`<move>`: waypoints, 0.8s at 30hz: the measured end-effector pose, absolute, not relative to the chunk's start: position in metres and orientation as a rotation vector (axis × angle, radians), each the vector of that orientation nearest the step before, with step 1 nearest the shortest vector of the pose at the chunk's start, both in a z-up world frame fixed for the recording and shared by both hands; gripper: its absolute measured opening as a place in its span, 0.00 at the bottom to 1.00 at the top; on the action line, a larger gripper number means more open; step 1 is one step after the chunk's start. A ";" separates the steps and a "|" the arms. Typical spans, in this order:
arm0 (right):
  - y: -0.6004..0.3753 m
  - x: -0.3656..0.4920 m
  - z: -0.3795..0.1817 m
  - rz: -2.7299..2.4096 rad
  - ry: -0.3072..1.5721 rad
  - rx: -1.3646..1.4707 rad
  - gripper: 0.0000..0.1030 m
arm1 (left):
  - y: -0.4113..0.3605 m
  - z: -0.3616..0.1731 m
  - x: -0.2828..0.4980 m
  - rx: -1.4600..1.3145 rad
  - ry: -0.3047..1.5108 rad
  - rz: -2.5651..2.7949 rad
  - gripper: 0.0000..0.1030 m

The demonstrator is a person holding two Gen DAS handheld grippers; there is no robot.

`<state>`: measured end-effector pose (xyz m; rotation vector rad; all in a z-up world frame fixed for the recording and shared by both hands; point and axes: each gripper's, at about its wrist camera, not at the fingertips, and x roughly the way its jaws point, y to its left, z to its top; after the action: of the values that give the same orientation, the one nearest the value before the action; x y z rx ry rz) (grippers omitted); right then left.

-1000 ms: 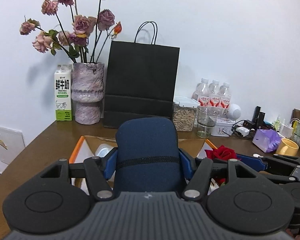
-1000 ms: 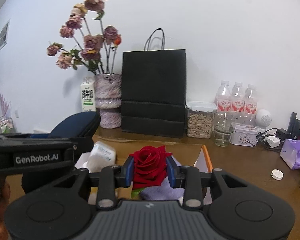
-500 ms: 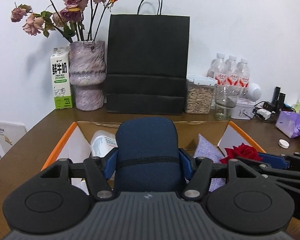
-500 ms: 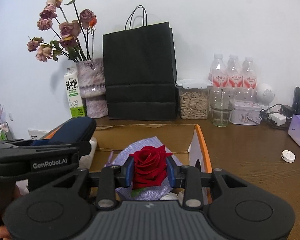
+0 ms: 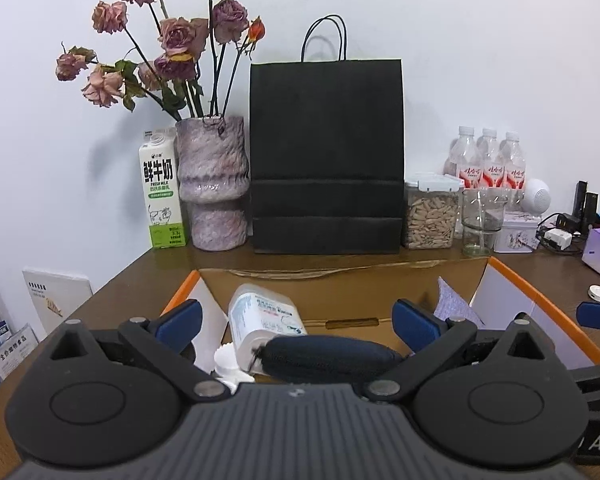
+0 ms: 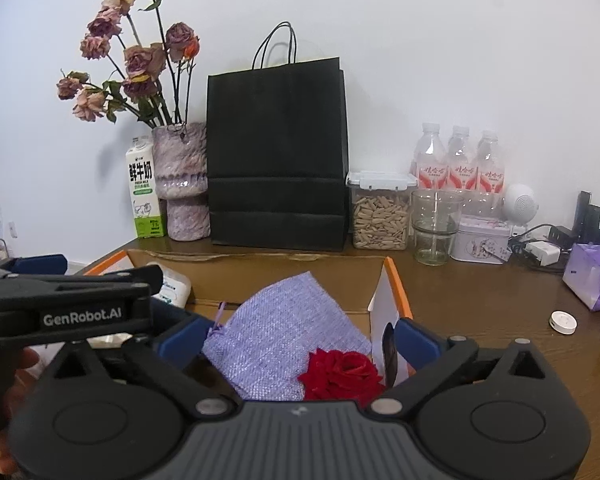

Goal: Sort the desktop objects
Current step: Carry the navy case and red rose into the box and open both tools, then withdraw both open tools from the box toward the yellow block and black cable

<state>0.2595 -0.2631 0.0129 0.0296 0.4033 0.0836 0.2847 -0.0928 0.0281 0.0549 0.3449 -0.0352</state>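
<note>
Both sets of fingers [image 5: 178, 316] are being opened, gripping nothing; the case [image 5: 328, 356] and rose [image 6: 342, 374] lie released in the box [image 5: 540, 292]. On withdrawal, the rose could be snagged by the right fingers [image 6: 414, 338] beside it.

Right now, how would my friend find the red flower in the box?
Look below the tall black paper bag to the open cardboard box with orange-edged flaps. Inside, toward its right wall, a fabric red rose lies at the near edge of a lilac woven pouch. It is the only bright red thing in the box.
</note>
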 end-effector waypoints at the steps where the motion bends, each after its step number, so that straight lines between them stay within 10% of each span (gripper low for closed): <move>1: -0.263 0.259 0.013 0.083 0.402 0.027 0.99 | -0.092 0.028 0.285 0.053 0.346 -0.035 1.00; 24: -0.257 0.243 0.028 0.089 0.386 0.001 0.99 | -0.092 0.041 0.268 0.055 0.327 -0.038 1.00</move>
<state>0.2425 -0.2574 0.0281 0.0006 0.3860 0.0894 0.2676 -0.0921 0.0413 0.0551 0.3271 -0.0381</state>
